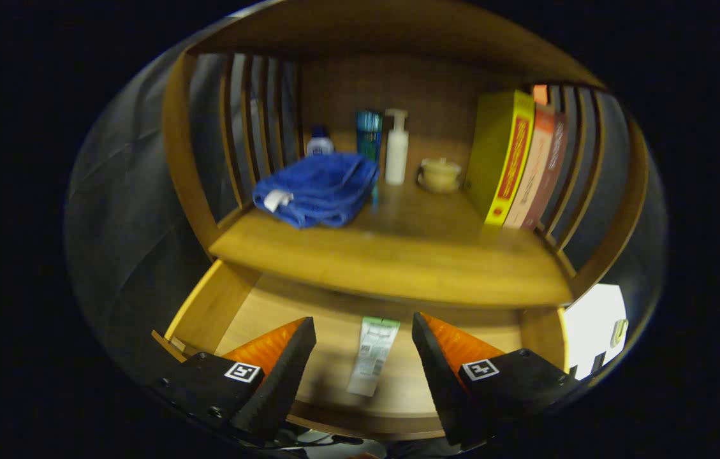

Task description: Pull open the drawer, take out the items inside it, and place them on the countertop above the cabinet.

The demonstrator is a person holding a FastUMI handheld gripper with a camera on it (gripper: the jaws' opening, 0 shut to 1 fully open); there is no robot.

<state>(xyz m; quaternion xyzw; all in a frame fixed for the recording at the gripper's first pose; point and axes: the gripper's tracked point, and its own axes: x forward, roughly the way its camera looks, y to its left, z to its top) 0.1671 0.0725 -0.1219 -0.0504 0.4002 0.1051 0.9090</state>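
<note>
One white and green plastic tube (372,357) lies flat in the open wooden drawer (206,312), near its front edge, between your spread tool (364,347) fingers. Lower straight, pinch its middle, then lift it to the wooden surface (391,255) above.

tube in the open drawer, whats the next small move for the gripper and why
Probably ease the gripper down and forward until its open fingers straddle the tube, then close. The drawer is already pulled out, the tube lies flat on its floor in line with the gap between the fingers, and nothing is held yet. The countertop above has bare space in front of the blue towel.
</note>
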